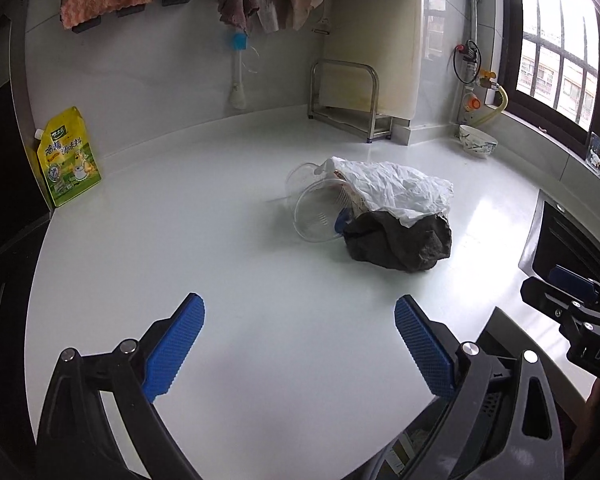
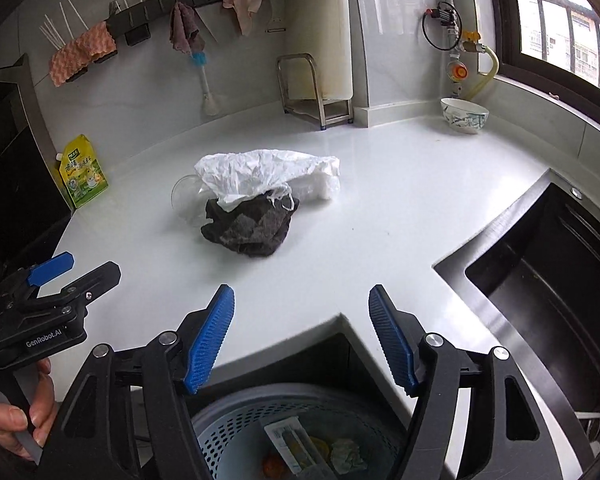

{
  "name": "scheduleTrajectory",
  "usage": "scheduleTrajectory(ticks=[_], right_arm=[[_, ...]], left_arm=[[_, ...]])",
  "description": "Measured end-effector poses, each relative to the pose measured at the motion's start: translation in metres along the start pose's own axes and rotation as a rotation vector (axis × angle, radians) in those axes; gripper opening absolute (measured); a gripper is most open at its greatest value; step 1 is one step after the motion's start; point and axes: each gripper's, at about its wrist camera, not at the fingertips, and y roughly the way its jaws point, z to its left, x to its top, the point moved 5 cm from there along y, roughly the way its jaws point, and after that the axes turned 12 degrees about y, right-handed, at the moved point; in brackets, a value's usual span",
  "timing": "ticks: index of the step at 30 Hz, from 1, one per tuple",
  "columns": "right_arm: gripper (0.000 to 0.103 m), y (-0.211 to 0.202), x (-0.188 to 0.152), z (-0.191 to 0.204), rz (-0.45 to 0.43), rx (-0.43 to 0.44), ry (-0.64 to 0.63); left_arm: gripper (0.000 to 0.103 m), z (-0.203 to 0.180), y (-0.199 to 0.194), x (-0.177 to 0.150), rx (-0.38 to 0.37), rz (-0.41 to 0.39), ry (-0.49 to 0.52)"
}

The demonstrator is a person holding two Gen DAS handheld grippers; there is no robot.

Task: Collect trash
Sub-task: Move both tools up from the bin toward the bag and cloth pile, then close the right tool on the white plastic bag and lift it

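A pile lies mid-counter: a crumpled white plastic bag (image 1: 392,192) over a dark grey cloth (image 1: 400,246), with clear plastic cups (image 1: 316,216) on their side at its left. The right wrist view shows the bag (image 2: 260,176), the cloth (image 2: 250,226) and a cup (image 2: 184,196) too. My left gripper (image 1: 300,344) is open and empty, hovering above the counter's near part, short of the pile. My right gripper (image 2: 302,336) is open and empty at the counter's front edge, above a grey perforated trash bin (image 2: 236,428) that holds wrappers and scraps.
A yellow refill pouch (image 1: 68,156) stands at the left wall. A patterned bowl (image 2: 464,114) sits by the window, a metal rack (image 1: 348,96) at the back. The dark sink (image 2: 540,280) lies right. Cloths and a brush hang on the wall rail.
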Motion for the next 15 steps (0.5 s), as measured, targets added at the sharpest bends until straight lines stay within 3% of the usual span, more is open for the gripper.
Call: scheduleTrajectory(ticks=[7, 15], right_arm=[[0.067, 0.045, 0.047, 0.032, -0.022, -0.001, -0.127], [0.071, 0.092, 0.078, 0.058, 0.024, 0.066, -0.245]], left_arm=[[0.094, 0.013, 0.039, 0.02, 0.01, 0.013, -0.021], [0.094, 0.021, 0.071, 0.029, 0.008, 0.043, -0.015]])
